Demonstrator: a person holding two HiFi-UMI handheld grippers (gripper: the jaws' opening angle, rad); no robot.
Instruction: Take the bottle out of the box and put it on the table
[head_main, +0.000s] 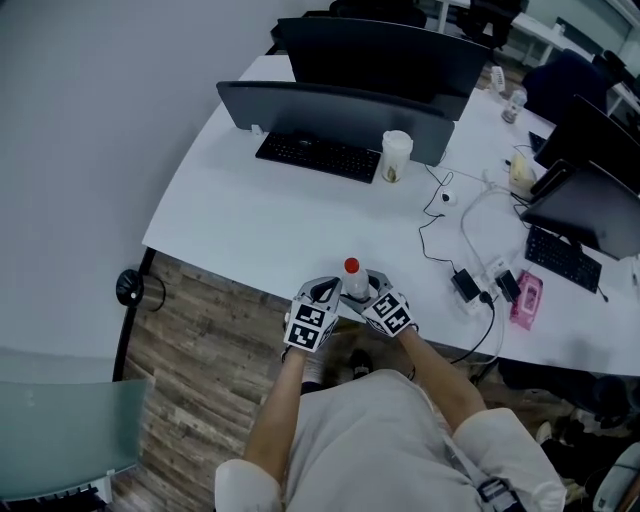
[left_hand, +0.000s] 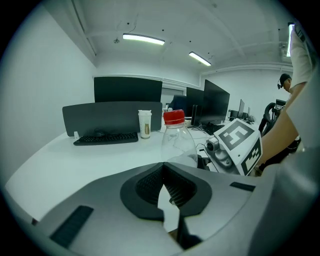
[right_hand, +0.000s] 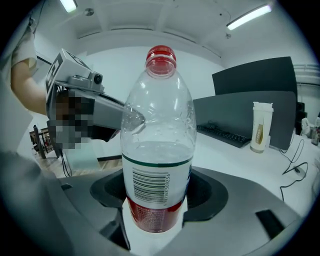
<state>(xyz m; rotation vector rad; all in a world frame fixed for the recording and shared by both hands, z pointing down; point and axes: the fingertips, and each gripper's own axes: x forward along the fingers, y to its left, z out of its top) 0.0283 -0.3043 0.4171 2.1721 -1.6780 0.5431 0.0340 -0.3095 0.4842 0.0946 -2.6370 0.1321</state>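
Clear plastic bottle (right_hand: 157, 125), red cap, barcode label with red band, upright at near edge of white table (head_main: 250, 220), right gripper (right_hand: 156, 202) clamped round its lower body, left gripper (left_hand: 163, 167) just beside, jaws together on nothing, forearms extended side by side.

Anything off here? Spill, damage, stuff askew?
Nothing stands out. The bottle is upright with its red cap on, gripped in the right claw near the table's front edge. No spill shows. Cables lie loose on the table's right side.
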